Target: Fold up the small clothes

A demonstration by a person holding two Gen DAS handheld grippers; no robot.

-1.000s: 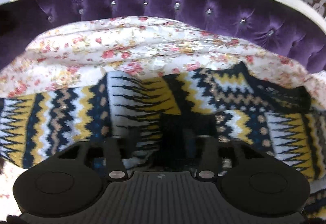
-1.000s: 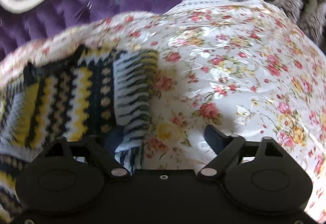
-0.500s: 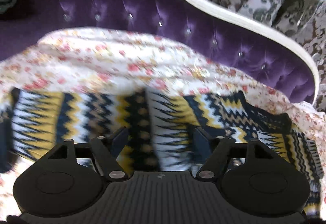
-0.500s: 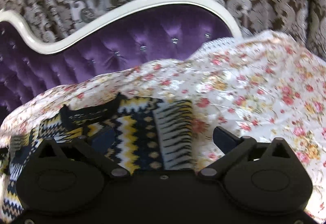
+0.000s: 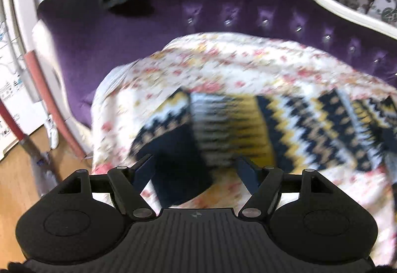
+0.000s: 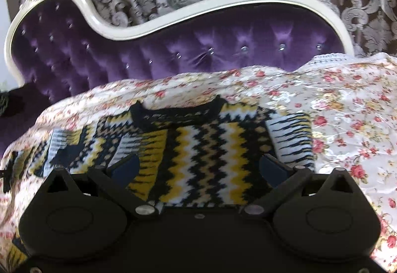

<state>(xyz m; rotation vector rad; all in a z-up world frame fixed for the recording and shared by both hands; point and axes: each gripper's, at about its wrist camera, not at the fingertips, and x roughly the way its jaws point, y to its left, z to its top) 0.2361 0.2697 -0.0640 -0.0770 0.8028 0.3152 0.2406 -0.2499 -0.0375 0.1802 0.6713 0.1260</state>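
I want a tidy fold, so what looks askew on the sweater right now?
The zigzag-patterned knit sweater lies spread on the floral bedspread, but its sleeve end with the dark cuff is bunched and turned up between the fingers of the open left hand-held gripper, not lying flat.

The left claw (image 5: 196, 171) has opened and swung left to the sleeve end of the sweater (image 5: 285, 129). The right claw (image 6: 198, 168), open throughout, has backed off from the floral cover (image 6: 347, 109) and now hangs over the sweater's body.
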